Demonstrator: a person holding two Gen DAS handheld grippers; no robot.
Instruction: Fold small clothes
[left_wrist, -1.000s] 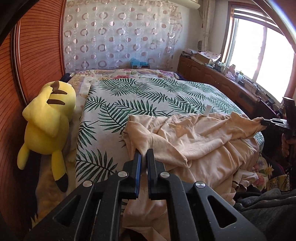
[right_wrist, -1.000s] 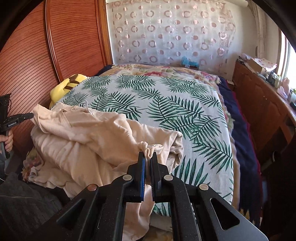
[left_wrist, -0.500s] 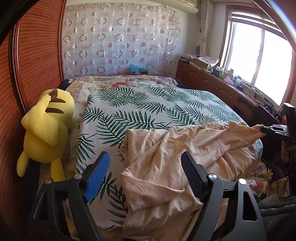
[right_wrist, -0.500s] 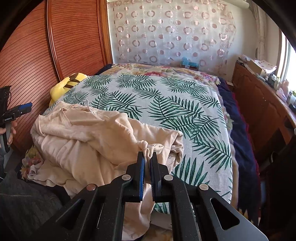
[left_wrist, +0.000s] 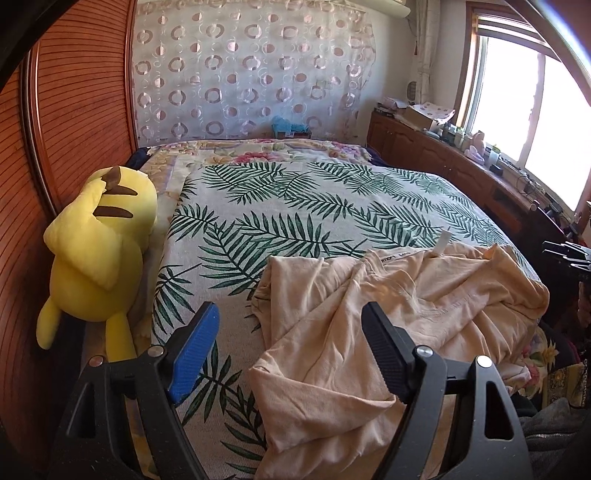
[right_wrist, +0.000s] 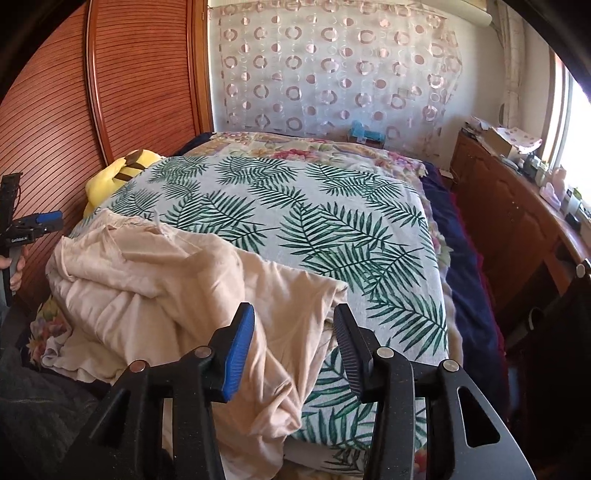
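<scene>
The beige garment (left_wrist: 388, 314) is seen crumpled on the near end of the bed (left_wrist: 314, 206), part of it spilling over the edge toward the person. Its long axis is judged to run across the bed, from one gripper to the other, with a white tag (left_wrist: 443, 242) standing up at the far side of the heap.

The left gripper (left_wrist: 288, 354) is held with its fingers (left_wrist: 195, 350) wide apart and nothing pinched; a loose flap of the garment lies under and just beyond the gap, mostly toward the black finger, while leaf-print bedding shows by the blue one.

The right gripper (right_wrist: 293, 350) is caught with its jaws opening. Cloth is seen draped in the gap between its fingers (right_wrist: 240, 354), but it is not pressed by either one; the bulk of the garment lies off to the blue-finger side and ahead.

Both grippers are near an end of the heap. The flap under the left gripper is judged the readier hold, since it lies flat and single-layered, whereas the cloth at the right fingers is bunched over the bed edge.
</scene>
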